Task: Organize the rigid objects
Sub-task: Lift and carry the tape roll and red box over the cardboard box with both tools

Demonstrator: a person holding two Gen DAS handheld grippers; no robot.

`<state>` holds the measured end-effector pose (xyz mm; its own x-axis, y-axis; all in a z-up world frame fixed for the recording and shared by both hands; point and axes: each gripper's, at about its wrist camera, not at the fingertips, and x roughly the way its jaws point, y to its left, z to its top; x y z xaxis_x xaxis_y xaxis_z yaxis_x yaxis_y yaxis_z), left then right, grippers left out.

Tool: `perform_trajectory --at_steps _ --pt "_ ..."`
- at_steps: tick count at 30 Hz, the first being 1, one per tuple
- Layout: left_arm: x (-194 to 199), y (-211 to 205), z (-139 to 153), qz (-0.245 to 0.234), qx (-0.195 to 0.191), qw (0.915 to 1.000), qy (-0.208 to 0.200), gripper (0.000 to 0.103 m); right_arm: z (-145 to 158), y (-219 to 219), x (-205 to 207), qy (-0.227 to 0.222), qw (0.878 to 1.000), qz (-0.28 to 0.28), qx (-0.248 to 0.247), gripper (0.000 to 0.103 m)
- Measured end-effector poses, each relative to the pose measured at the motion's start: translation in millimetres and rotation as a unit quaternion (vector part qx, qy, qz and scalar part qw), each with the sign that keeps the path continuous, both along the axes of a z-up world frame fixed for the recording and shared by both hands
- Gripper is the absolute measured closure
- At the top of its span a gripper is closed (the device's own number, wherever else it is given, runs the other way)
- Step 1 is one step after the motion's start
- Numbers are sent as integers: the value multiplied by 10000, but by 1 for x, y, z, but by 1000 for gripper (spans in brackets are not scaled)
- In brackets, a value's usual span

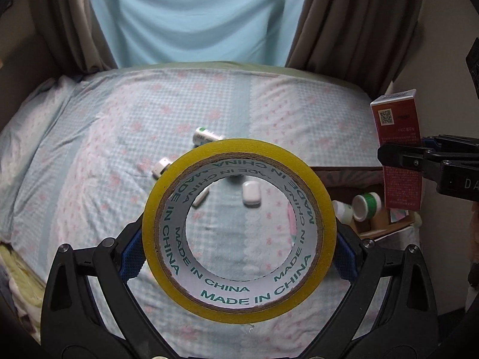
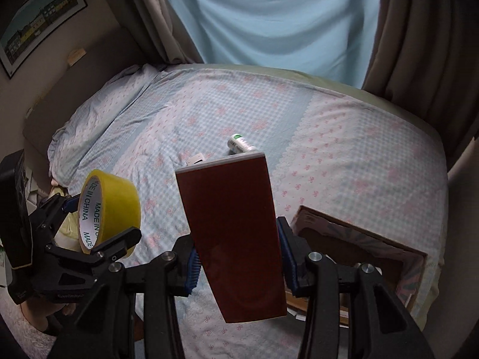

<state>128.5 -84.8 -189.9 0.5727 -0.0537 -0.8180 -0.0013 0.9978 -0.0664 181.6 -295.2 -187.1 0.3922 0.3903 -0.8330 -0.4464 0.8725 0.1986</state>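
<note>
My left gripper (image 1: 238,245) is shut on a yellow tape roll (image 1: 167,209), held upright above the bed; it also shows in the right wrist view (image 2: 119,197). My right gripper (image 2: 238,257) is shut on a dark red carton (image 2: 233,224), held upright above the bed's near edge; the carton also shows at the right of the left wrist view (image 1: 398,137). On the bed lie a white bottle with a green cap (image 1: 206,136), a small white case (image 1: 251,194) seen through the roll, and a small white block (image 1: 161,166).
A cardboard box (image 2: 359,239) sits on the bed at the right; the left wrist view shows white, green-capped bottles (image 1: 363,206) in it. A pillow (image 2: 98,110) lies at the far left. Curtains hang behind the bed.
</note>
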Motion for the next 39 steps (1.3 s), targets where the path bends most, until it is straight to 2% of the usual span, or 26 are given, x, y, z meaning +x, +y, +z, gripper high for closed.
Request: perform_trajectory --at_steps 5,8,13,17,27,39 --pt "14 -59 13 -640 -40 9979 -95 5 18 -63 -10 -248 9966 -761 -185 62" --pt "22 -93 17 -960 -105 9953 -117 5 23 -99 -13 -224 9927 -1181 -113 62" --pt "42 -135 15 -1337 -191 9908 -24 5 20 -141 -13 -136 9851 -1707 -175 62" --pt "54 -165 3 -1640 37 9864 92 5 10 -165 -10 -25 9794 -2002 -276 62" --pt "81 -224 -58 -2263 244 9715 669 5 -53 -214 15 699 9649 -2518 -258 62" --pt "106 -288 -160 -2999 777 9401 1422 5 -147 -235 52 1551 9519 -2619 -348 62"
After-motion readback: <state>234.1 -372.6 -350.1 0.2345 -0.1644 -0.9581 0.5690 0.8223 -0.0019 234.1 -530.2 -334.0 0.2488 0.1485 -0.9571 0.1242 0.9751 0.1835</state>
